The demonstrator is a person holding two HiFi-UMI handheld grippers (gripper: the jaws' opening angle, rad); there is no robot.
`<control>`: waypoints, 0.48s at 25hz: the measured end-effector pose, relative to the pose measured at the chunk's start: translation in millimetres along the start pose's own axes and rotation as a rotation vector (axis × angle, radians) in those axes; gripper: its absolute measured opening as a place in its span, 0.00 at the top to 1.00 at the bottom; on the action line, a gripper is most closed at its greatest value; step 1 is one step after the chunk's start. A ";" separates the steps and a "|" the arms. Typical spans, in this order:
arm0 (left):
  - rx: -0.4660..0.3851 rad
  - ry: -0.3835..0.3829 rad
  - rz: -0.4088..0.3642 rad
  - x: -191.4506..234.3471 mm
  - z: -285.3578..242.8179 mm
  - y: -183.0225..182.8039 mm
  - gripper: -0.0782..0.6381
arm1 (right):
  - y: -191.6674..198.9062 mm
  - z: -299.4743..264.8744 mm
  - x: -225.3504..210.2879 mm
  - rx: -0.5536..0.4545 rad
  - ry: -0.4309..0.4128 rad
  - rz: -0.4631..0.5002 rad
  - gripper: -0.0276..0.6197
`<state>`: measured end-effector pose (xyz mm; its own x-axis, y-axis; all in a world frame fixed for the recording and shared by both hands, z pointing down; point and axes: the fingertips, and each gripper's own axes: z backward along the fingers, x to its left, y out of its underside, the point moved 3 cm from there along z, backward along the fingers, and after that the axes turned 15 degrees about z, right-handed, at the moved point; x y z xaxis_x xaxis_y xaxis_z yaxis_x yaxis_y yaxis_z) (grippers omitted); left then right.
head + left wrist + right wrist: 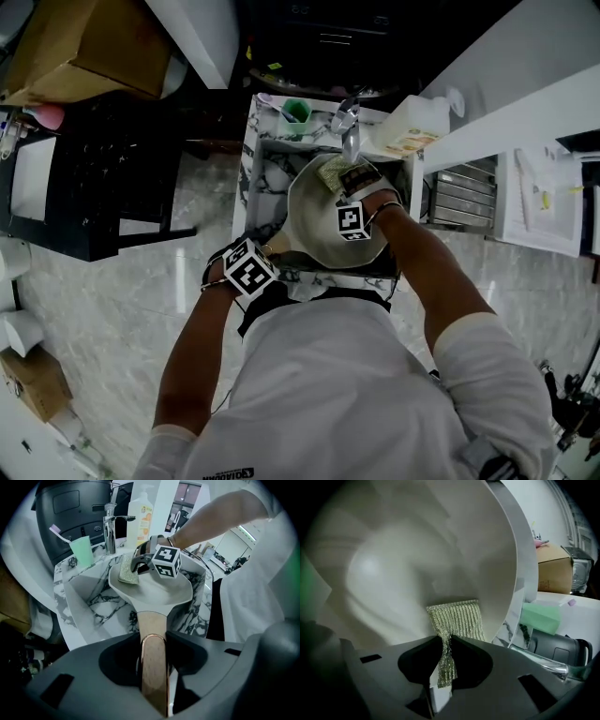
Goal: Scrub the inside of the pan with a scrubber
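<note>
Left gripper point(153, 641) clamps the wooden handle point(151, 623) of the pale round pan point(161, 590) over the marble sink point(89, 606); right gripper point(446, 644) pinches the glittery ribbed scrubber point(457, 618), pressing it against the pan's inner wall

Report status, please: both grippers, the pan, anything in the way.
Left gripper shut on pan handle, pan held over sink. Right gripper shut on scrubber, scrubber against pan's inner wall. Faucet close to far rim, not blocking.
</note>
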<state>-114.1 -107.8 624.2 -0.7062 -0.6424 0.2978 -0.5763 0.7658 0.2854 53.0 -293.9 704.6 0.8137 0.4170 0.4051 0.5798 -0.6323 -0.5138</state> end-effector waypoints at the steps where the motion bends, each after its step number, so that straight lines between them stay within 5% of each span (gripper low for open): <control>1: 0.001 0.001 0.003 0.3 0.0 0.0 0.65 | 2.1 -4.5 1.2 0.004 -0.012 0.003 0.83; 12: 0.000 -0.010 -0.008 1.9 -0.6 0.0 0.64 | 8.1 -23.6 21.2 0.029 -0.181 -0.058 0.83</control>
<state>-115.2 -109.0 625.2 -0.7055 -0.6483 0.2864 -0.5820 0.7605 0.2881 74.0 -305.6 726.8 0.7717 0.5642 0.2937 0.6247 -0.5858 -0.5162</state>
